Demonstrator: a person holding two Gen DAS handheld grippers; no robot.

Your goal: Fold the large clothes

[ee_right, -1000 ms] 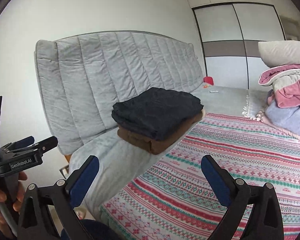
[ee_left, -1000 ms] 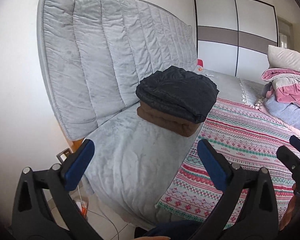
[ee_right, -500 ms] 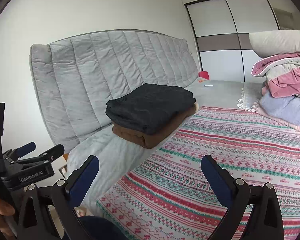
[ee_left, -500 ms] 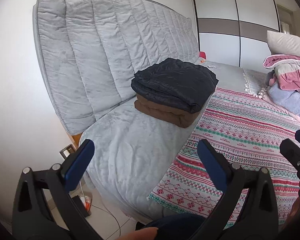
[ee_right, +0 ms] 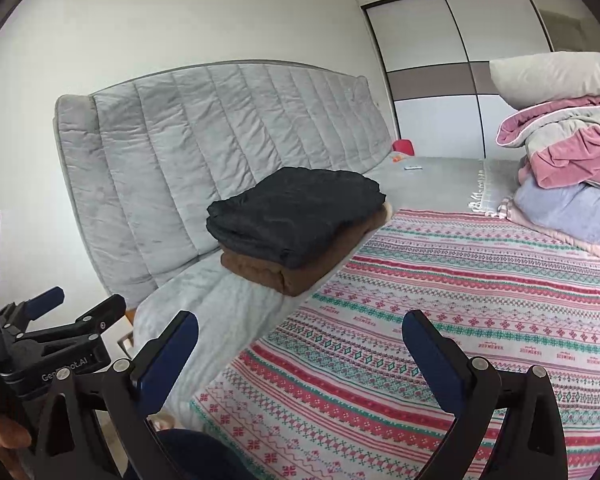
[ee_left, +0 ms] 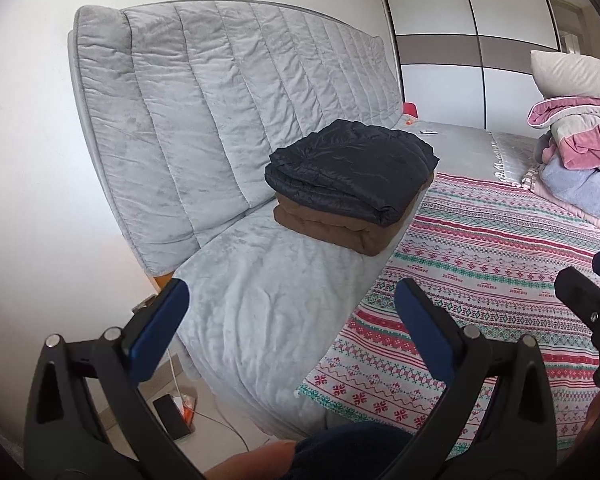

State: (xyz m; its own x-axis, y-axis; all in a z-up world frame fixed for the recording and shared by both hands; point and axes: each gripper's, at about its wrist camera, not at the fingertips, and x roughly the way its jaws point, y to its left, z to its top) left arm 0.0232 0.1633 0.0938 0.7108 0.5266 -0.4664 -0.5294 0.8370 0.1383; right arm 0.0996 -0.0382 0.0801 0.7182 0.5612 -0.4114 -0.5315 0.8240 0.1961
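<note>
A folded black garment lies on top of a folded brown garment on the grey bed cover, next to the headboard. The stack also shows in the right wrist view, black over brown. My left gripper is open and empty, well short of the stack, near the bed's corner. My right gripper is open and empty over the patterned blanket. Each gripper shows at the edge of the other's view, the right one and the left one.
A red, green and white patterned blanket covers the bed. A heap of pink, grey and lilac bedding with a pillow lies at the right. A padded grey headboard and wardrobe stand behind. Cables and a small device lie on the floor.
Both grippers have drawn back and risen a little, so the stack looks farther off and more floor shows. Both stay open and empty.
</note>
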